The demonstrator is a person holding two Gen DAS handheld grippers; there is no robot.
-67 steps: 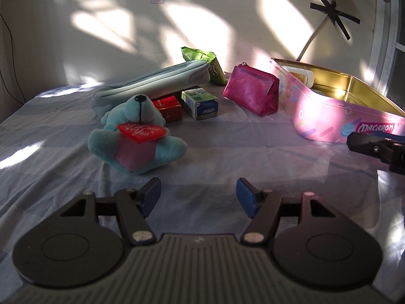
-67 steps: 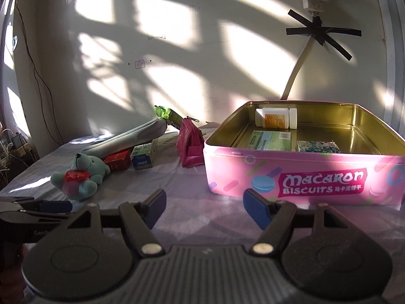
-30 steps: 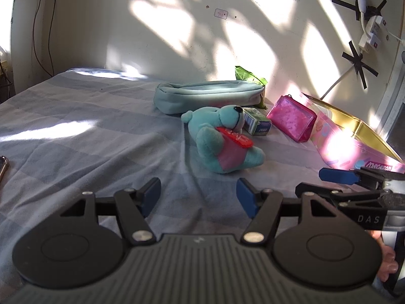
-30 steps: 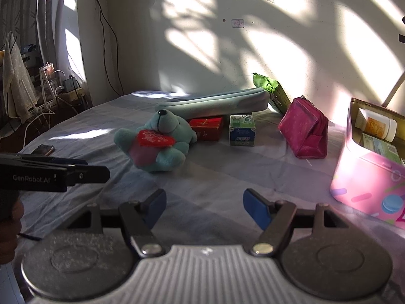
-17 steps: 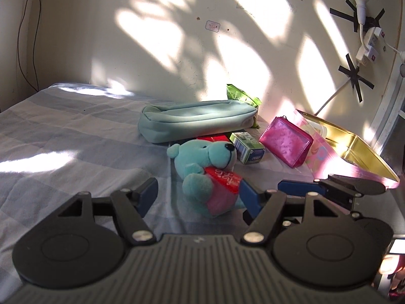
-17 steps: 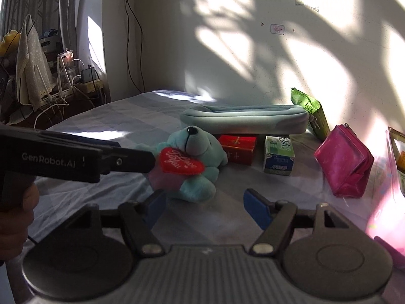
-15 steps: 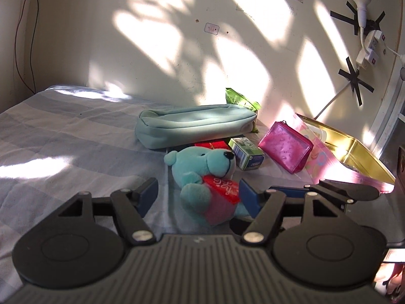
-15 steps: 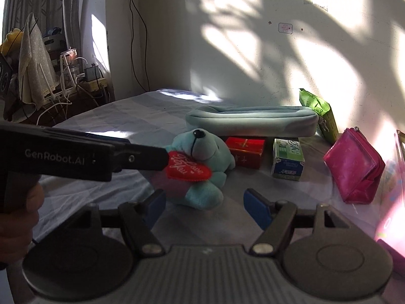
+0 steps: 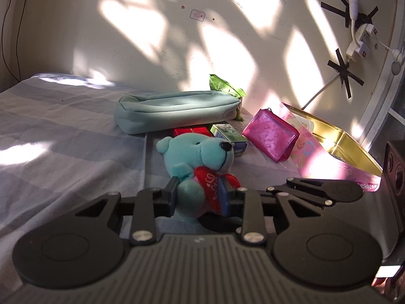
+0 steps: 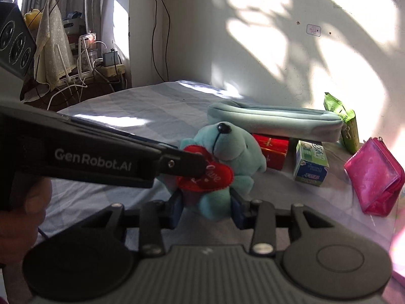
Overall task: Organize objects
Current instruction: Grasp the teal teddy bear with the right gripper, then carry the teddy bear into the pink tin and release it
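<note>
A: Nearest the left wrist camera, the left tongs are closed down on the teal bear. 1 pad presses its flank, the other presses into the red heart on its chest.

B: Confirmed. The right tongs are also narrowed around the bear, low on its body, both pads touching plush. So 2 grips on 1 toy. The left tool crosses the right wrist view from the left, its tip at the heart.

A: Surface under the bear is a bed with a grey-blue striped sheet. Contact with the sheet cannot be judged; the tongs hide the underside.

B: Just behind the bear: a red box and a green-and-white carton, side by side, apart.

A: Right of the carton, a magenta pouch. Further right, the pink tin, open, gold inside, lettered on its front.

B: Behind the boxes, a long pale-teal pencil case lies flat. A green packet stands at its right end, against the wall.

A: Wall carries taped power strips, upper right.
</note>
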